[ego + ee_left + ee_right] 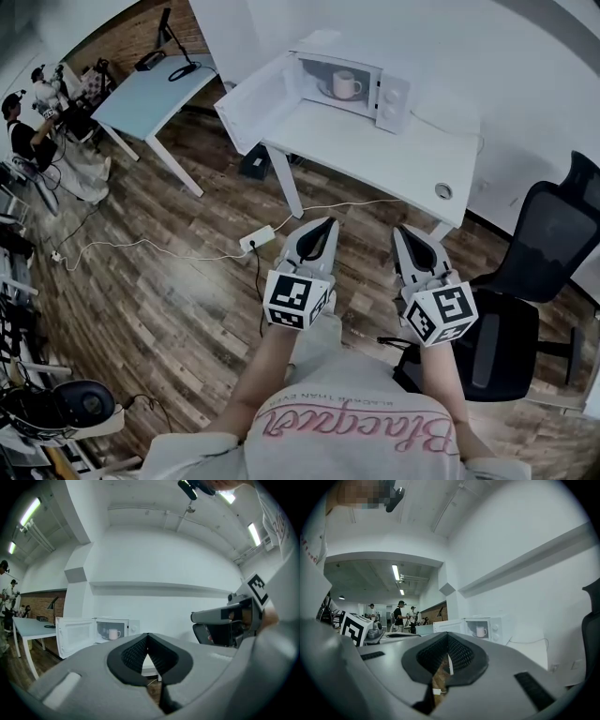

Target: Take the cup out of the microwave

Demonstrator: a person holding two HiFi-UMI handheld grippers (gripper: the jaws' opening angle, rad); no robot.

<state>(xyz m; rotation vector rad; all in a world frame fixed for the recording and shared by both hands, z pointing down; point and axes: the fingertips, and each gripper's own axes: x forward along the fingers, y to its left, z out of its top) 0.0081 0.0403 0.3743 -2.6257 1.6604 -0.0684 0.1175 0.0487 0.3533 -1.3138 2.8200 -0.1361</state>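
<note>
A white microwave (375,89) stands on a white desk (394,155) with its door (253,103) swung open to the left. A white cup (346,85) sits inside it on a plate. The left gripper view shows the cup (113,633) small and far off, and so does the right gripper view, with the cup (481,631) in the lit cavity. My left gripper (322,225) and right gripper (405,232) are held side by side over the floor, short of the desk, both pointing level at it. Both are shut with nothing in them.
A black office chair (534,281) stands close on the right. A power strip (256,240) and cables lie on the wood floor under the desk's near edge. A light blue table (155,89) stands at the back left, with people (23,131) working beyond it.
</note>
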